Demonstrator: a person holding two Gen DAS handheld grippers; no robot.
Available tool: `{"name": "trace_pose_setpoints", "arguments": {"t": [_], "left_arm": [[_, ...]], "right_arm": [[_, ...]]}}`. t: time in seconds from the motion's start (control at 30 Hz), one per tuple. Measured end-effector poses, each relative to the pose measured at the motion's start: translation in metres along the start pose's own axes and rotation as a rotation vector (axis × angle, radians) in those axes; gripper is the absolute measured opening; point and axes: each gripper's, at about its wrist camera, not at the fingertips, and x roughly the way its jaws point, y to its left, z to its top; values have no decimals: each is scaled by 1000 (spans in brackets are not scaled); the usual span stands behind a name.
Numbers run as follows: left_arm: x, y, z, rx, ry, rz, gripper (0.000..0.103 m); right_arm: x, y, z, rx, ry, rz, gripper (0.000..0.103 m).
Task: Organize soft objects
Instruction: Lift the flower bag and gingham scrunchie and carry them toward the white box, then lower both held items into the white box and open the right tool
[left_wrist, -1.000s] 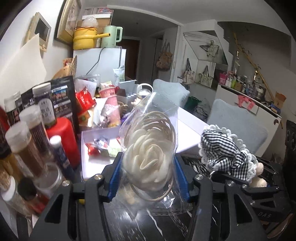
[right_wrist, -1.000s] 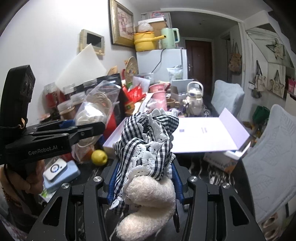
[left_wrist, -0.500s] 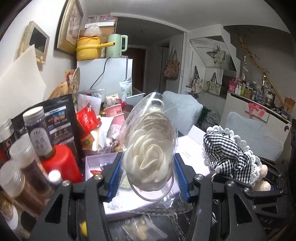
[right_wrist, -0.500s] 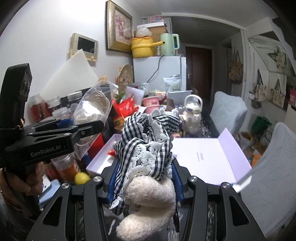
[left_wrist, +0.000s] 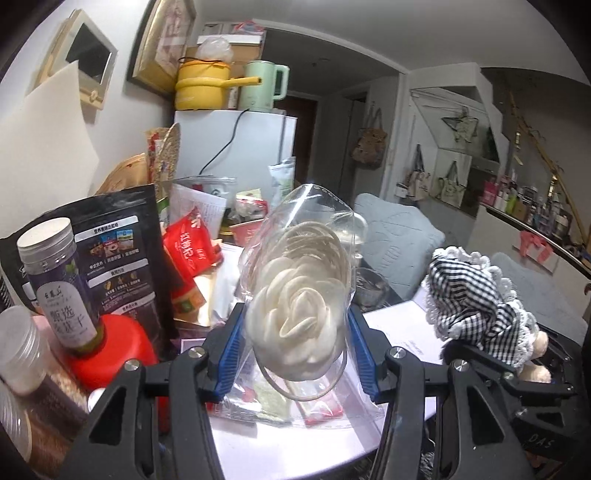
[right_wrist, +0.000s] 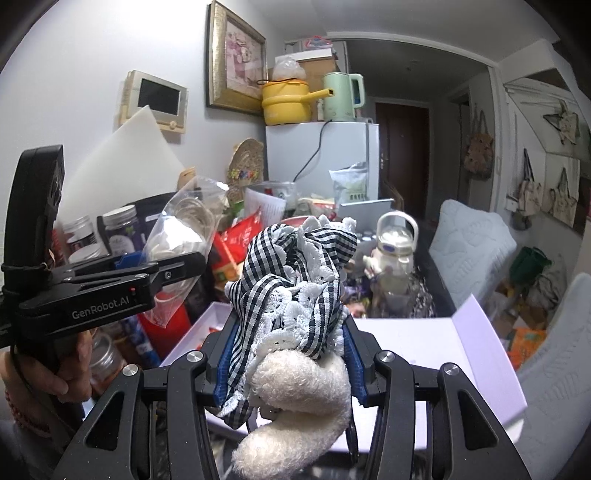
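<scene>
**2 soft things carried over the open white box**

The left gripper (left_wrist: 295, 347) is clamped on a clear plastic bag (left_wrist: 299, 236) holding a cream fabric rose (left_wrist: 299, 317). Its 2 blue pads press the bag's sides at the level of the flower, so the rose sits squarely between the tongs while the bag's top stands free above them and its bottom hem hangs below. Gripping through the film at the flower's widest part probably keeps the slippery bag from sliding out.

The right gripper (right_wrist: 288, 362) is closed on a bundle of black-and-white gingham cloth (right_wrist: 291, 280) with white lace trim, and a fluffy cream plush piece (right_wrist: 299, 402) droops out beneath the jaws toward the camera. The cloth bulges above the pads, so the hold looks to be on the bundle's lower middle.

Both loads are held up in the air, side by side, over a white box (right_wrist: 436, 354) that lies open at the near edge of a crowded table. In the right wrist view the lid stands raised at the box's right side. In the left wrist view, small red and pale packets lie in the box under the bag. Jars, a red container (left_wrist: 110, 354) and a black pouch (left_wrist: 118, 258) crowd the table's left side, so the box seems the likely place for both items, though that is a judgement.
</scene>
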Motion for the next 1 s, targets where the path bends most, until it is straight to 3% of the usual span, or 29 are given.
{"name": "trace_pose_setpoints", "arguments": {"t": [0.27,0.63,1.0], "left_arm": [[30,9,5,20,19,55,52],[55,14,-1,41,60,76,52],[95,22,-17,43,155,113,52]], "right_arm": [[36,-5,14,6,7,30,48],[73,-10,17,38,32,54,49],[109,-6,0,28,135,30,49]]}}
